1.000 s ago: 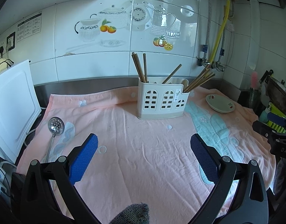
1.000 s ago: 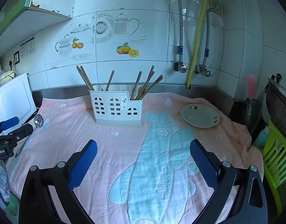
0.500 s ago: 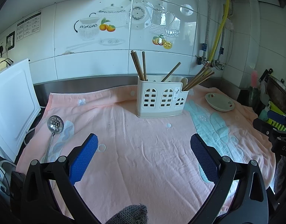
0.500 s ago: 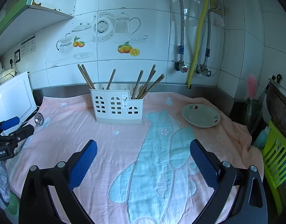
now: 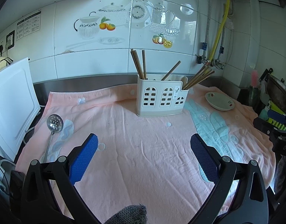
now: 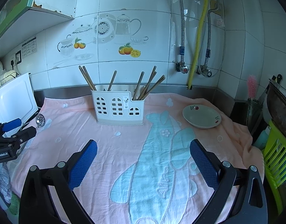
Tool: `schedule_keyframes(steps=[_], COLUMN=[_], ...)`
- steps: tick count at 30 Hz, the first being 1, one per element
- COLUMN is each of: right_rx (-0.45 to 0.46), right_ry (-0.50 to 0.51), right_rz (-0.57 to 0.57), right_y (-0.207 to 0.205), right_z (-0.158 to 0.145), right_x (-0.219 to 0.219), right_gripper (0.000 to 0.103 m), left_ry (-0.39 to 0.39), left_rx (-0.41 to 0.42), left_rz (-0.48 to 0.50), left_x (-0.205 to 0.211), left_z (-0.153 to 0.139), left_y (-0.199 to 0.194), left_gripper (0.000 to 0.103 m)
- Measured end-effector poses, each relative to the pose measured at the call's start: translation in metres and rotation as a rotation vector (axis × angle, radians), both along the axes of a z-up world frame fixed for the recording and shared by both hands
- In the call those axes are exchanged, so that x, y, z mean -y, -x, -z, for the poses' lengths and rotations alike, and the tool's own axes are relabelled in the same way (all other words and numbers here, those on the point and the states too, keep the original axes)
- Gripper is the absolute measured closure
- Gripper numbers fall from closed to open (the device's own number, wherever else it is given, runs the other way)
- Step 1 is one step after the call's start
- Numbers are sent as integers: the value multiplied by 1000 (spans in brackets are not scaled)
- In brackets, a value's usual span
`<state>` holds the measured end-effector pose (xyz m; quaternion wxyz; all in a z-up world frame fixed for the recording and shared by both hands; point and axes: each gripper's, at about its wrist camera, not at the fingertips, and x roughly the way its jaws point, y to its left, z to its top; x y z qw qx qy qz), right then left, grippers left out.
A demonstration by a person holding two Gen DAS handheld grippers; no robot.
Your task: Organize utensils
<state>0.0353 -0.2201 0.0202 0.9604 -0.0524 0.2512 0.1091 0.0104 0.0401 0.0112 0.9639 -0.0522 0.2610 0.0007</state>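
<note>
A white utensil caddy (image 5: pixel 159 99) with several brown chopsticks (image 5: pixel 138 63) stands upright at the back of the pink towel (image 5: pixel 139 149); it also shows in the right wrist view (image 6: pixel 117 107). A metal slotted ladle (image 5: pixel 53 128) lies on the towel's left side, its bowl visible in the right wrist view (image 6: pixel 40 119). My left gripper (image 5: pixel 144 155) is open and empty above the towel's front, to the right of the ladle. My right gripper (image 6: pixel 143 160) is open and empty above the blue plane pattern.
A shallow ceramic dish (image 6: pixel 201 116) sits on the towel at the right, also in the left wrist view (image 5: pixel 219 101). A white cutting board (image 5: pixel 10 102) leans at the left. A green rack (image 6: pixel 277 158) and a wok (image 6: pixel 281 102) stand at the right edge.
Both views have shifted only slightly; the caddy sits a little lower in the right wrist view. Both grippers stay open and empty.
</note>
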Motion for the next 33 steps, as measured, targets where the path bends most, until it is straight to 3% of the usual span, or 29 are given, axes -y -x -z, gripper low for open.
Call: schedule_keyframes(steps=[33], right_rx=[-3], right_ry=[-3], right_rz=[-5], right_y=[0], right_z=[2], right_x=[-1], right_gripper=[7], left_ry=[-11], left_rx=[-4], left_rz=[8], left_x=[3], left_z=[2], left_y=[-1], left_gripper=[5])
